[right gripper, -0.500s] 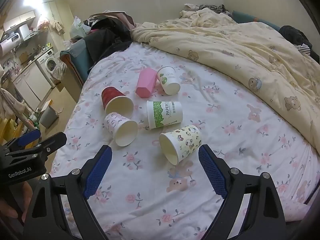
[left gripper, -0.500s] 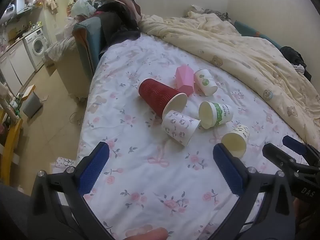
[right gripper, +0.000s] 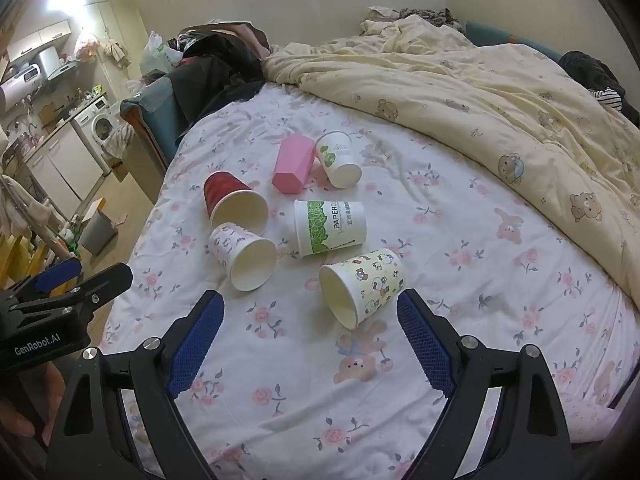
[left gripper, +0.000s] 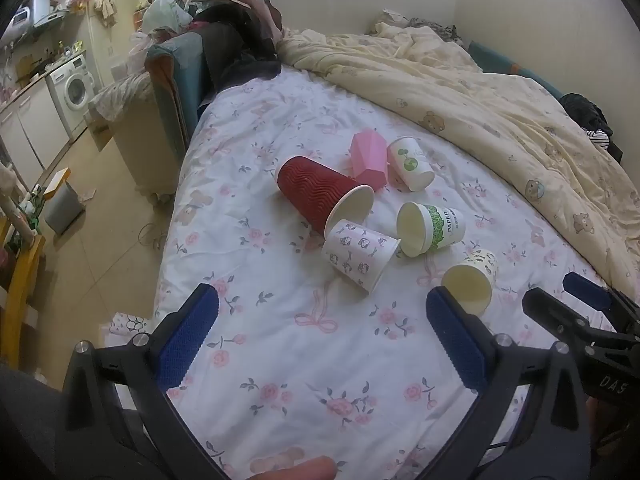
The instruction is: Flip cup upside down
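Note:
Several cups lie on their sides on the floral bedsheet: a red ribbed cup, a pink faceted cup, a white cup with a green sprout, a white cup with a green band, a white cup with small drawings and a cream cartoon cup. My left gripper is open and empty, short of the cups. My right gripper is open and empty; the cream cartoon cup lies just ahead between its fingertips, untouched.
A cream bear-print duvet is bunched along the right and far side of the bed. The bed's left edge drops to the floor, where a grey bin and a washing machine stand. Dark clothes are piled at the far end.
Both grippers have barely moved; the cups lie as before.

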